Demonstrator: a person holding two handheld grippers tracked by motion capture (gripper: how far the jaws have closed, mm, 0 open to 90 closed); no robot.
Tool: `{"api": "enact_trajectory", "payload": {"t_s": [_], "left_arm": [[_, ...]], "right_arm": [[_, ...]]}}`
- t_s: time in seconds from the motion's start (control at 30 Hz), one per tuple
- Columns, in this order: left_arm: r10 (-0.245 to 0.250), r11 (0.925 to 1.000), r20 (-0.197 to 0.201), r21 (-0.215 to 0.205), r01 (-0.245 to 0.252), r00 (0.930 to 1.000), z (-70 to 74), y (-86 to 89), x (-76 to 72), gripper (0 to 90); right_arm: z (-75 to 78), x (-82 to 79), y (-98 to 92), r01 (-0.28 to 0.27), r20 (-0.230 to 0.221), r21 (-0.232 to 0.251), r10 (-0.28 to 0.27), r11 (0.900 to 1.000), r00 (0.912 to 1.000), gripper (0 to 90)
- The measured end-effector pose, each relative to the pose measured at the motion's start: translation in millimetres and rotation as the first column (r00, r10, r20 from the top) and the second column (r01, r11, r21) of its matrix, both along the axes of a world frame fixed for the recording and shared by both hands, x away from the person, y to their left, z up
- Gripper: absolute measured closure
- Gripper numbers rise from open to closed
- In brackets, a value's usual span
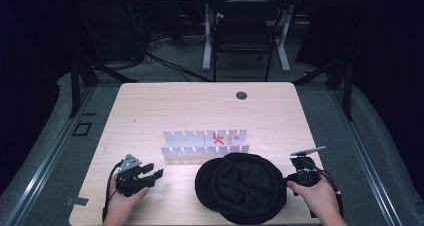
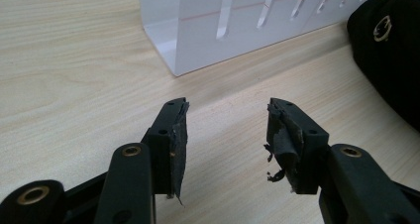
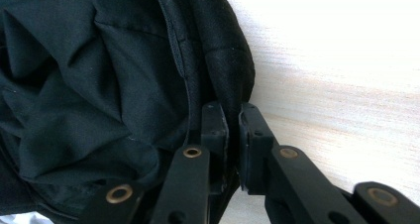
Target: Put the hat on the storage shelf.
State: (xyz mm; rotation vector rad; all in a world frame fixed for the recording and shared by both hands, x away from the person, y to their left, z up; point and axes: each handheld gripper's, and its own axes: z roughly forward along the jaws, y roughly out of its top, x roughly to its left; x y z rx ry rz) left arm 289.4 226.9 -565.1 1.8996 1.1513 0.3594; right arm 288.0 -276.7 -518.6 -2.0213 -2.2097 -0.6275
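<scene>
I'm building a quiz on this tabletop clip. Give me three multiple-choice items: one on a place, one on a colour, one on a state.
1. Where does the white slotted rack stand relative to the black hat?
A. Beyond it, farther from the person
B. On top of it
C. Off the table

2. What colour is the hat?
A. Red
B. Black
C. White

3. How does the right gripper stand?
A. Wide open over bare wood
B. Closed on the hat's edge
C. Clamped on the rack

Answers:
1. A, the high view shows the rack just past the hat on the wooden table.
2. B, its fabric is dark in every view.
3. B, the right gripper view shows the rim pinched between the jaws, while the left gripper is open over the table.
</scene>
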Motion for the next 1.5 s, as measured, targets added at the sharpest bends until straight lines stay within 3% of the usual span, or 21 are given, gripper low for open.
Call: {"api": "enact_trajectory", "payload": {"t_s": [0.83, 1.23, 1.5], "left_arm": [[-0.004, 1.0000, -0.009, 0.000, 0.004, 1.0000, -0.6, -0.4, 0.3, 50.8], [-0.004, 1.0000, -0.015, 0.003, 0.005, 0.9999, -0.5, -0.1, 0.3, 50.8], [-0.003, 1.0000, -0.014, 0.002, 0.003, 0.9999, -0.6, -0.2, 0.2, 50.8]], "right_arm": [[11.8, -0.3, -6.9, 0.004, 0.018, 0.018, -0.004, 1.000, 0.9998, 87.2], [37.6, -0.9, -8.6, -0.022, 0.035, 0.056, 0.020, 0.998, 0.9992, 87.6], [56.9, -1.9, -4.0, -0.058, 0.033, 0.050, 0.056, 0.997, 0.9979, 87.7]]}}
